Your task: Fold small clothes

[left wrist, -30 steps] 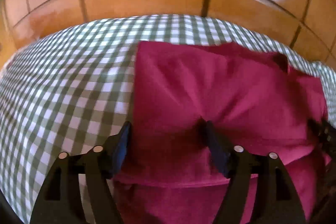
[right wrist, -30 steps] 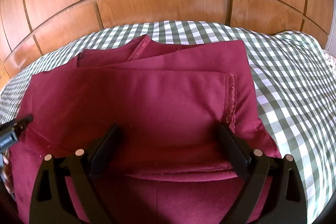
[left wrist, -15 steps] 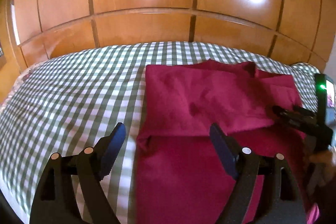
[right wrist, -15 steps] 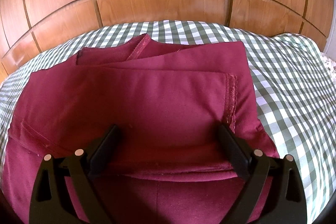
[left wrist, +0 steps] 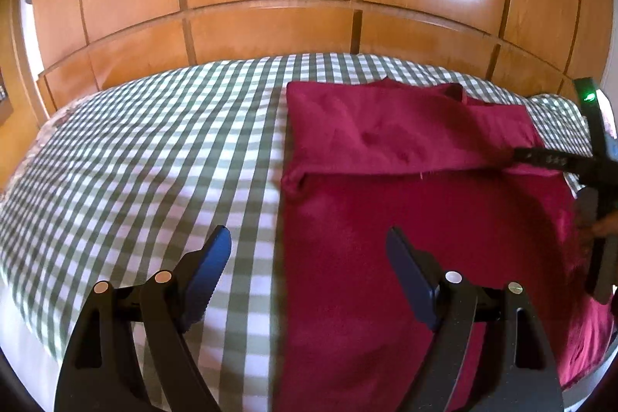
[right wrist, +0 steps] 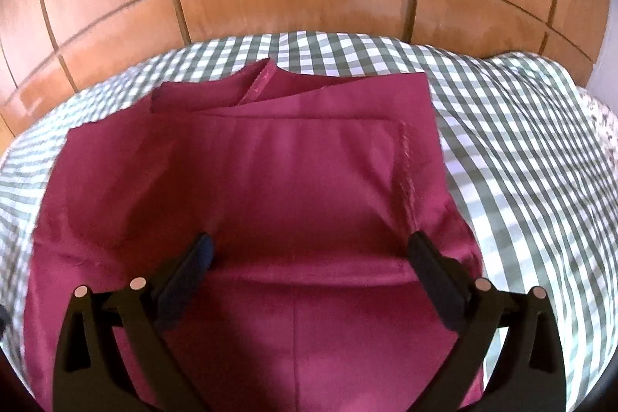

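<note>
Glossy wood panelling (left wrist: 270, 26) rises beyond both sets of jaws, behind a green-and-white checked bedcover (left wrist: 135, 161) that spreads beneath them. On the cover lies the maroon garment (right wrist: 289, 188), its far part folded back toward the near side in a flat layer. The left gripper (left wrist: 309, 242) hangs above the garment's left edge, with 1 finger over checks and the other over maroon cloth; its jaws stand wide with nothing between them. The right gripper (right wrist: 309, 253) sits low at the folded layer's near edge, its jaws having just been opening; they straddle the fold without pinching it.
</note>
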A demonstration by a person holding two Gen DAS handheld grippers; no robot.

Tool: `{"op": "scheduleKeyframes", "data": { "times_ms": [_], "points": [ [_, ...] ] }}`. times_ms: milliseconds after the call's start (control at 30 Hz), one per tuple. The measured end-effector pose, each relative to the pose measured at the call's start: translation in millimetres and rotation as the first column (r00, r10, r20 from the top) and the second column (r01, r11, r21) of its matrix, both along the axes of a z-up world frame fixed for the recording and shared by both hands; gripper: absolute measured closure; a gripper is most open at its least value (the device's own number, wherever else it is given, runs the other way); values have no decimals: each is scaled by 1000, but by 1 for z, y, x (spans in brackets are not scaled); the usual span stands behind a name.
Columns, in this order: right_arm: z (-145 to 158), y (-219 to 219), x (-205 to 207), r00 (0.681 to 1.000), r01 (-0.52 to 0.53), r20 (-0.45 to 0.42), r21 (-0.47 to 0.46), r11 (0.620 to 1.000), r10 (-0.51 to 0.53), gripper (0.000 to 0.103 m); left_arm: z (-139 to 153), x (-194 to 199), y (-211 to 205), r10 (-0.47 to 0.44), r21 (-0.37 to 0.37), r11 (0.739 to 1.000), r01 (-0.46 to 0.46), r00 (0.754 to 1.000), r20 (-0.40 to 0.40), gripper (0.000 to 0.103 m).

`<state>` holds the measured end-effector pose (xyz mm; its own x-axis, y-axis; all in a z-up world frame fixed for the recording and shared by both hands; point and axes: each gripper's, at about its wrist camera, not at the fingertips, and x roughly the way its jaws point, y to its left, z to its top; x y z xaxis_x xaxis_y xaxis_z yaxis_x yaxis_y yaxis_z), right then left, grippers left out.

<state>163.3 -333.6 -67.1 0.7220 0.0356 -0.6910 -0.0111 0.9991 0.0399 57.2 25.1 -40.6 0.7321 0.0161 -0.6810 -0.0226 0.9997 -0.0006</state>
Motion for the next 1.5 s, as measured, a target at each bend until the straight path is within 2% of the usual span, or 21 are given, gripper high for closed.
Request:
{"op": "scheduleKeyframes", "data": {
  "times_ms": [267,433,567,600,667,733,800,867,933,967,1000,1033,1067,1100,1167,1200,1333,1500],
  "points": [
    [3,-36,-55,1000,6,9,2,1000,-6,2,-10,-21,6,-18,35,999,20,999,-37,22],
    [-18,-77,-91,997,31,-68,25,999,-30,2,-22,-33,10,-54,20,998,56,993,-104,22],
    [-32,-104,-131,991,22,-136,114,993,-7,3,-30,-52,10,-142,9,989,146,975,-169,29],
    [-35,-110,-146,988,15,-151,137,990,6,3,-33,-57,10,-170,9,985,175,967,-189,33],
    [-38,-115,-167,985,5,-170,167,986,24,5,-38,-70,11,-231,-37,973,229,943,-238,37],
    [-43,-119,-190,979,8,-203,204,979,34,11,-39,-82,14,-272,-86,962,258,925,-266,37],
    [-52,-120,-207,968,18,-246,253,967,46,21,-41,-90,16,-297,-129,954,270,908,-295,44],
    [-60,-119,-219,959,24,-276,281,959,57,28,-44,-98,18,-320,-183,945,273,889,-328,48],
    [-71,-115,-225,951,24,-301,299,954,70,32,-49,-105,17,-333,-211,939,273,875,-351,53],
    [-74,-114,-225,949,27,-308,303,953,71,35,-50,-106,16,-340,-216,936,278,871,-355,61],
    [-77,-111,-225,945,32,-320,302,953,69,44,-51,-107,16,-351,-225,932,284,866,-357,73],
    [-79,-109,-224,940,34,-333,295,955,69,50,-52,-108,14,-368,-238,925,297,858,-358,79],
    [-79,-108,-224,938,32,-340,289,957,71,62,-52,-109,12,-379,-240,920,308,854,-357,92],
    [-75,-104,-224,934,15,-345,289,957,90,77,-50,-110,9,-393,-243,915,323,850,-350,96],
    [-64,-98,-225,934,-12,-339,290,957,115,85,-41,-108,10,-432,-282,893,352,846,-312,98],
    [-54,-96,-225,939,-35,-316,308,951,137,92,-37,-107,12,-444,-315,881,353,846,-294,98],
    [-9,-89,-218,967,-103,-169,418,902,189,94,-23,-93,33,-446,-503,815,288,866,-227,98],
    [21,-89,-182,985,-111,-60,493,863,162,94,-9,-66,40,-435,-618,743,256,887,-155,98]
  ]
}}
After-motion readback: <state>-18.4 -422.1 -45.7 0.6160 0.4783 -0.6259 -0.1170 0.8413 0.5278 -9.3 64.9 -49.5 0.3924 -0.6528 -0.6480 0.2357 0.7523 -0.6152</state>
